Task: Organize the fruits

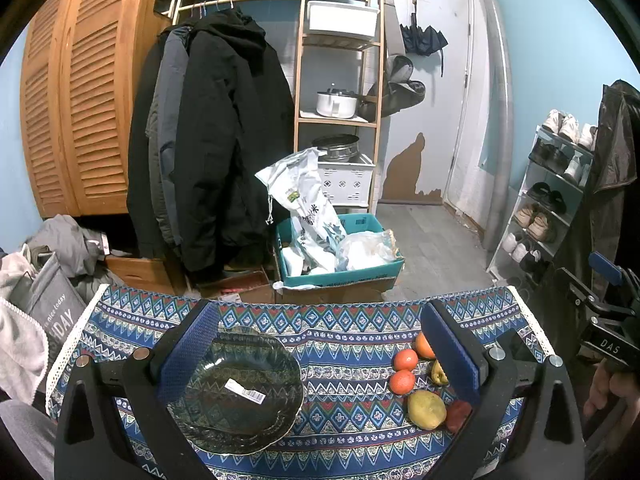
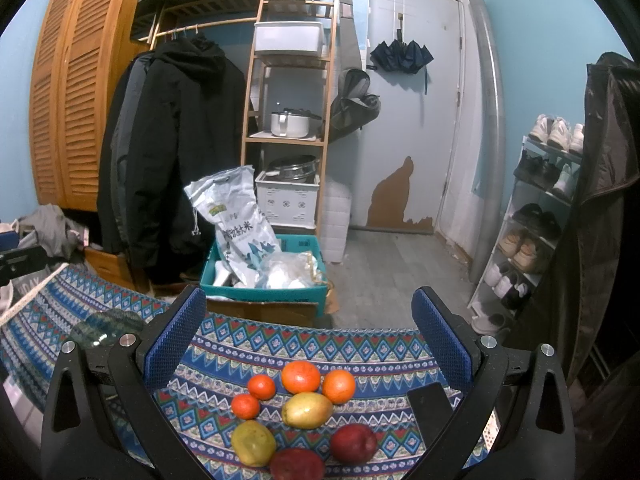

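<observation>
Both tongs, left tongs (image 1: 320, 344) and right tongs (image 2: 308, 320), hang released over the patterned tablecloth (image 2: 352, 344) facing a door (image 2: 416, 92).

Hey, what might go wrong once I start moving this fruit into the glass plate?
1. The round orange fruits lie loose on the patterned cloth; a nudge could roll them toward the edge.
2. The dark glass plate sits between the left hand-held gripper's fingers, so a careless move may knock it.
3. The black phone beside the fruit could get bumped.

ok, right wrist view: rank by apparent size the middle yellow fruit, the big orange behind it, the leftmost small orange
1. middle yellow fruit
2. big orange, slightly smaller
3. leftmost small orange, clearly smallest
</observation>
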{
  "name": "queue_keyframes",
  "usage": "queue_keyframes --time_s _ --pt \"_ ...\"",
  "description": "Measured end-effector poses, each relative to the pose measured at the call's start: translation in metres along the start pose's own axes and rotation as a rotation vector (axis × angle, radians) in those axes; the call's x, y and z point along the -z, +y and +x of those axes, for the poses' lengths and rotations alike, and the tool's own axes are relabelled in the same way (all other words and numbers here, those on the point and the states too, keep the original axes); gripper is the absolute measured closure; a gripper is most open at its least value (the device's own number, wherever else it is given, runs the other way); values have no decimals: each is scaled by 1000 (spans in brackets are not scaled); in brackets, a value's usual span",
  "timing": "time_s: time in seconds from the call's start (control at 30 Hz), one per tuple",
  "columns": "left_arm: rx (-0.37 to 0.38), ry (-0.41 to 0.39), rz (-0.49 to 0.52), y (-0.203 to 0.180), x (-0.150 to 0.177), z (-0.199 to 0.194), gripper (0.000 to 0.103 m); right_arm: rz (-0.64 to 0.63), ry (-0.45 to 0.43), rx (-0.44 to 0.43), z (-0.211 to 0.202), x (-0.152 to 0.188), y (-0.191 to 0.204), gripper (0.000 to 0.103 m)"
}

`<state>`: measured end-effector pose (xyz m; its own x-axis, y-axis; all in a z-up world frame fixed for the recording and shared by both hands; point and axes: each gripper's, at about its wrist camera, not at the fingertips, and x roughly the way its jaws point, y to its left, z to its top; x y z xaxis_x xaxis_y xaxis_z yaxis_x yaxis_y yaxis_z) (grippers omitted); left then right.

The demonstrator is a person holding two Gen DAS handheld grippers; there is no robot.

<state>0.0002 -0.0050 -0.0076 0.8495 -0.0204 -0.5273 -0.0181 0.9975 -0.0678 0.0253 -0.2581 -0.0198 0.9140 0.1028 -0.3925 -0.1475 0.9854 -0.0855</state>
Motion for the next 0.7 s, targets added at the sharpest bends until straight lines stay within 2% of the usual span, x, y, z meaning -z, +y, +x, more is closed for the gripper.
queue_keyframes --time_s 0.7 --pt "9 14 -3 -6 4 1 1 4 5 2 0 0 -4 2"
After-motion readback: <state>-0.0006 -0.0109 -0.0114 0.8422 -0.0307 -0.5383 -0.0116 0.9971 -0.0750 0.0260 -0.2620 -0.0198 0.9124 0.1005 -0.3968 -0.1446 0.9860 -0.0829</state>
